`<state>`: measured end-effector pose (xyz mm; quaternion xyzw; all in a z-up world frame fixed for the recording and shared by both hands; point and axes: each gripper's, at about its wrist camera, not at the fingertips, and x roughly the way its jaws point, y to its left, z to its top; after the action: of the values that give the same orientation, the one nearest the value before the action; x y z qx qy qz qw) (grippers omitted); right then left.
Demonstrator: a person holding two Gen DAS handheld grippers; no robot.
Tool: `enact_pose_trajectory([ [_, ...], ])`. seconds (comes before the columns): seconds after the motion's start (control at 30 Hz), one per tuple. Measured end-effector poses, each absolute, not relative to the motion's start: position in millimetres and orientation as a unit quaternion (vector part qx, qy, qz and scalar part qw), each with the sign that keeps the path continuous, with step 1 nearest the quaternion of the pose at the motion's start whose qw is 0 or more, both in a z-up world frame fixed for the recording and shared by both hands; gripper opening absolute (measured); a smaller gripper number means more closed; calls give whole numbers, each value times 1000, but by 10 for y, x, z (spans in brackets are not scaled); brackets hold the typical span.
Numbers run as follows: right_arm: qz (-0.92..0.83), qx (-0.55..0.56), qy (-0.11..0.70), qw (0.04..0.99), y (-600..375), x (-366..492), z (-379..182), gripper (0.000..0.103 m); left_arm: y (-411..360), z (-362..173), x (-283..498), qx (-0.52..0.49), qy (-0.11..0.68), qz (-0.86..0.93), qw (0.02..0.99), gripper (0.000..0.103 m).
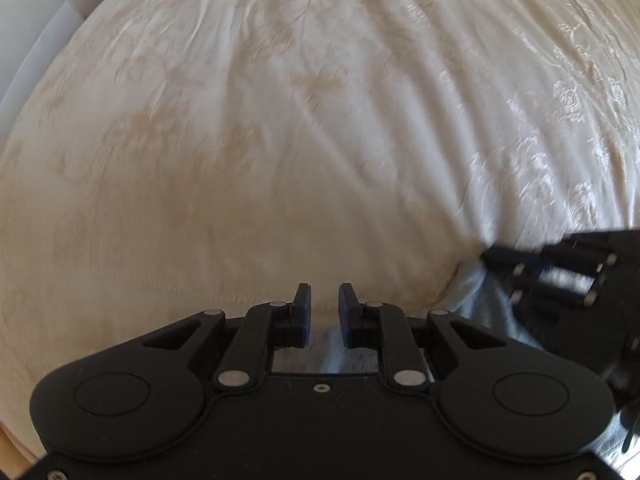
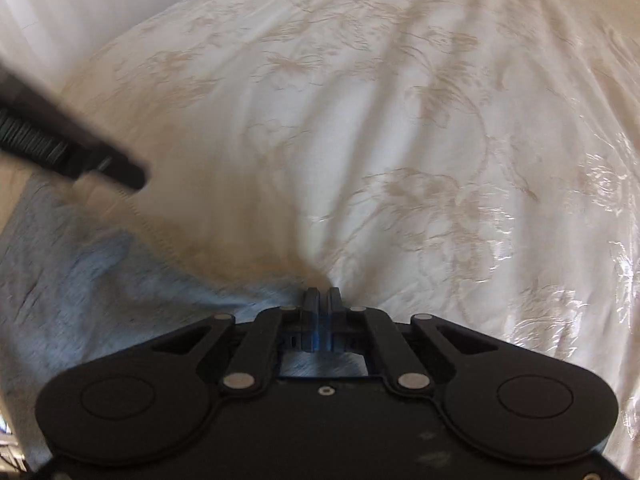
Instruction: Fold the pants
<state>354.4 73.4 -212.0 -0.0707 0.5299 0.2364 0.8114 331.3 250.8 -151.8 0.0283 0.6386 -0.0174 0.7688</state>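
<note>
While right tongs (image 2: 322, 300) pinch blue pants (image 2: 80, 280) at 9 o'clock on bedspread (image 2: 360, 120), left tongs (image 1: 324, 300) gape, released; folding barely begun.

The left tool (image 1: 324, 304) hangs over the bed (image 1: 240, 140), jaws parted with a gap. Pale blue pants (image 1: 480, 300) lie beneath. The right tool (image 1: 560, 276) enters at right, blurred.

Counted on the bed: two grippers, one garment, one cover

Two black grippers: the left gripper (image 1: 324, 312), the right gripper (image 2: 321, 306), two fingers each. One pair of light blue pants (image 2: 80, 280), a single bunched piece of cloth. One cream bedspread (image 2: 360, 120) with a floral pattern. One pale wall (image 2: 80, 0) strip beyond it.
</note>
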Motion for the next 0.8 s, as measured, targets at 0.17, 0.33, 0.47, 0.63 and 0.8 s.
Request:
enact_pose_trajectory([
  [0.17, 213, -3, 507, 835, 370, 3223, -1724, 13, 2900, -1543, 2680, 11, 619, 17, 785, 27],
  [0.33, 162, 8, 547, 821, 108, 2406, -1747, 14, 3163, -1648, 2323, 33, 628, 40, 777, 27],
  [0.47, 110, -11, 613, 783, -84, 1700, -2027, 13, 3308, -1732, 2109, 28, 629, 22, 776, 27],
  [0.63, 35, 53, 637, 769, -411, 1200, -1959, 13, 3171, -1670, 1987, 66, 634, -2, 770, 20],
  [0.8, -80, 133, 579, 800, -1012, 885, -1543, 20, 2976, -1479, 1900, 31, 621, -40, 782, 19],
])
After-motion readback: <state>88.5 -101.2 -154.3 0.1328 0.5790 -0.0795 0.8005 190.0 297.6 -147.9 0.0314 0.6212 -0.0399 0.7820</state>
